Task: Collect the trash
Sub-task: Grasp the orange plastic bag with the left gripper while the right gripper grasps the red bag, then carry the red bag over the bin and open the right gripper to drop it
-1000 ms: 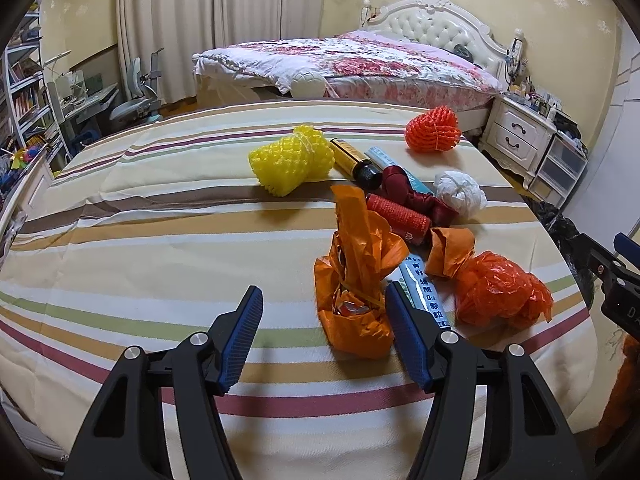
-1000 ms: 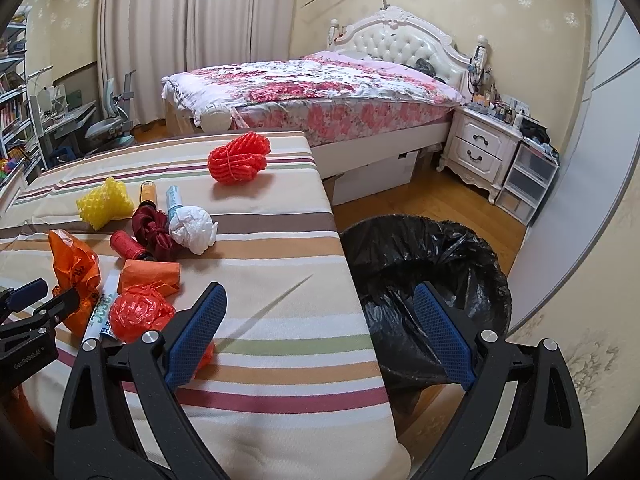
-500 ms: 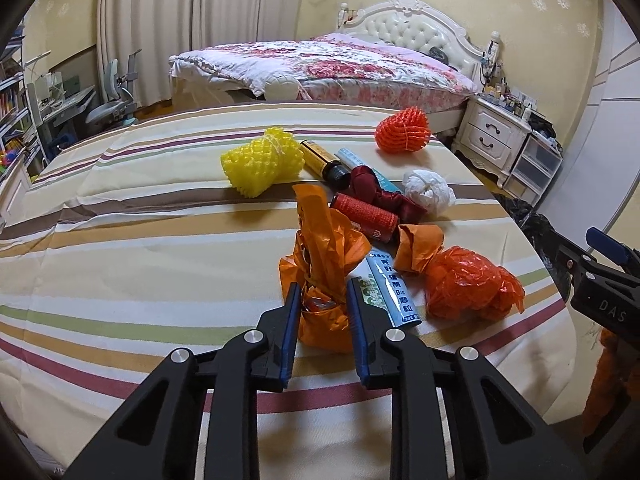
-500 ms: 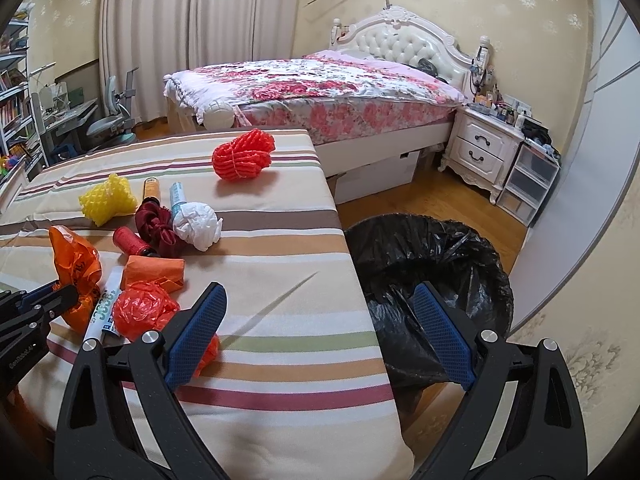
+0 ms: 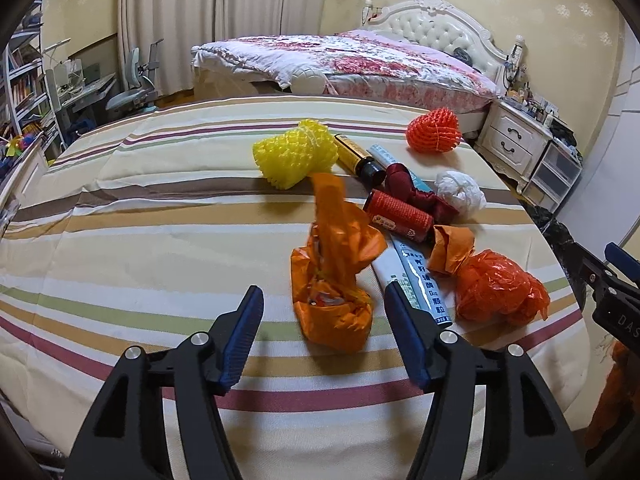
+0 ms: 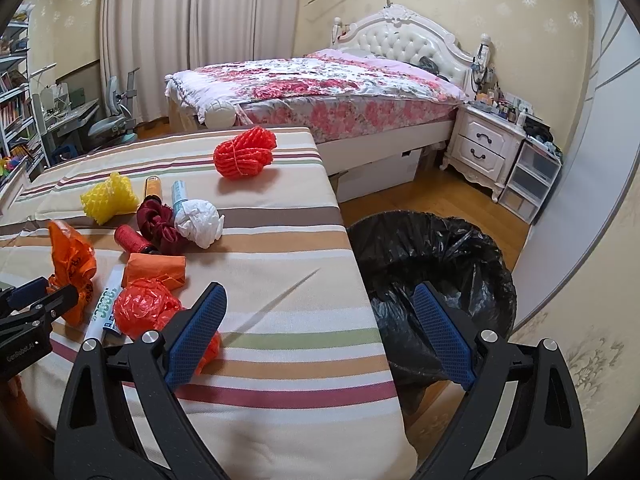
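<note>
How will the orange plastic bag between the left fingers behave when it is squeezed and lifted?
The orange plastic bag looks thin and crinkled, so it probably crushes easily. Its twisted top stands loosely and will likely flop. It seems light, though something printed shows inside it.

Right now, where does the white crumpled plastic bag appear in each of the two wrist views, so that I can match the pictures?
Left wrist view: the white crumpled plastic bag lies right of centre, on the striped tablecloth, against the dark red cloth.
Right wrist view: the same bag lies left of centre, right of the dark red cloth.
Shared landmark: the red foam net, at the far end of the table in both.
</note>
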The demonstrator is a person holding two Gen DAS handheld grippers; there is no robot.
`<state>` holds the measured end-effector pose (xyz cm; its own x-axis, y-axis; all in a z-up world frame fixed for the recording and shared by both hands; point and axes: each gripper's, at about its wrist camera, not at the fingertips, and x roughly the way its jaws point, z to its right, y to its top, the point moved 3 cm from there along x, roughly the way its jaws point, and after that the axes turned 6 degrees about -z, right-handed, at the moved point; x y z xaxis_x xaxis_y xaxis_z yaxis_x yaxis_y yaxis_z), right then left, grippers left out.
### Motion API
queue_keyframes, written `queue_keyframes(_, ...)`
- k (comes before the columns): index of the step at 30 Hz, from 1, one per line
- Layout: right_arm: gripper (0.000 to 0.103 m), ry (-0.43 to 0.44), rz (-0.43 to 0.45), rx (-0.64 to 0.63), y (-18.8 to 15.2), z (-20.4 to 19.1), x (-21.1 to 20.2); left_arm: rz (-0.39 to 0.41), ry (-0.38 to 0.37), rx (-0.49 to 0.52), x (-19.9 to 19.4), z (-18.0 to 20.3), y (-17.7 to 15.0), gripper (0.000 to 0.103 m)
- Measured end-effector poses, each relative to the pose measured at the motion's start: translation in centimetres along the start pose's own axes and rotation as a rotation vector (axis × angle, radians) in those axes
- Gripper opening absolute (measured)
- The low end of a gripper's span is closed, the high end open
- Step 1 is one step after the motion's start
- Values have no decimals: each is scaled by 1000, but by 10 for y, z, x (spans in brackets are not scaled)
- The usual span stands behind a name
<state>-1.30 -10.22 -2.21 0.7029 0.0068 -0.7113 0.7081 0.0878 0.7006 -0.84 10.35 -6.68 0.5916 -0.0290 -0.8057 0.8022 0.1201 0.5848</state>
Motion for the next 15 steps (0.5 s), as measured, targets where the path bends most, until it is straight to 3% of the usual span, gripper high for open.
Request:
queue_keyframes(3, 92, 5, -3, 0, -2, -1, 1, -15, 2, 2, 3, 1, 0, 62)
queue_keyframes(7, 92, 16, -2, -2, -2, -3, 2, -23, 5, 19, 4, 1, -1, 37)
queue_keyframes(15, 92, 84, 10, -26, 0, -22, -10, 51, 59, 39, -15, -7, -2, 37)
